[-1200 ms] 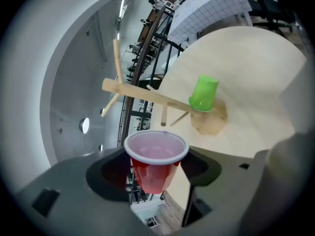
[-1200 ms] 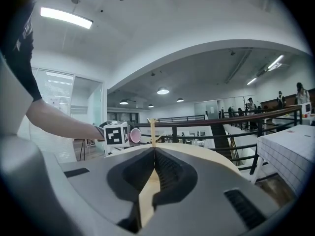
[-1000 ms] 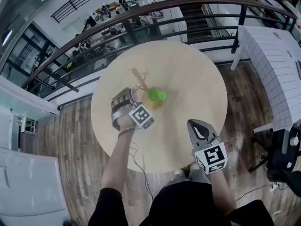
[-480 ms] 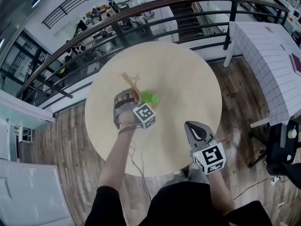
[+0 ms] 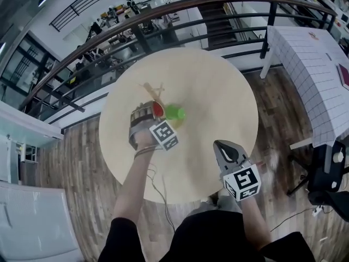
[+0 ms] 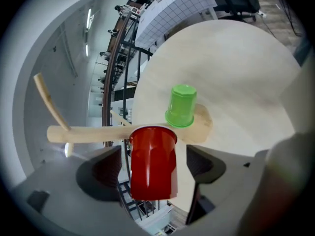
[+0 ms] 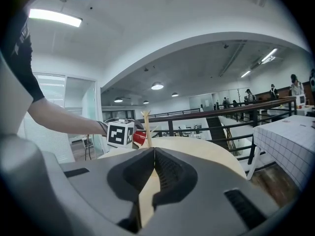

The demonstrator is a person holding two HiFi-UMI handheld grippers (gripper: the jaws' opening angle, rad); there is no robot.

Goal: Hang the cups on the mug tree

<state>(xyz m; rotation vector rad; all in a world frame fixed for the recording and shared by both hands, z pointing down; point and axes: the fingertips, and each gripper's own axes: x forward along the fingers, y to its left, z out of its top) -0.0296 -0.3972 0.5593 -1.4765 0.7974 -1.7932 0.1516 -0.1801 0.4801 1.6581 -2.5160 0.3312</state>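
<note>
Head view: left forearm [image 5: 136,173] outstretched over table [image 5: 218,86]

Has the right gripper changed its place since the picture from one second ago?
No. The right gripper stays over the near edge of the round table, at the same place against that edge, tongs shut.

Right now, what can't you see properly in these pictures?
- Left gripper view: whether the red cup hangs on the tree; the cup itself hides that. The left claw, just opened wider, stands around it.
- Head view: red cup mostly behind the left claw.
- Right gripper view: red cup mostly behind the cube.
</note>
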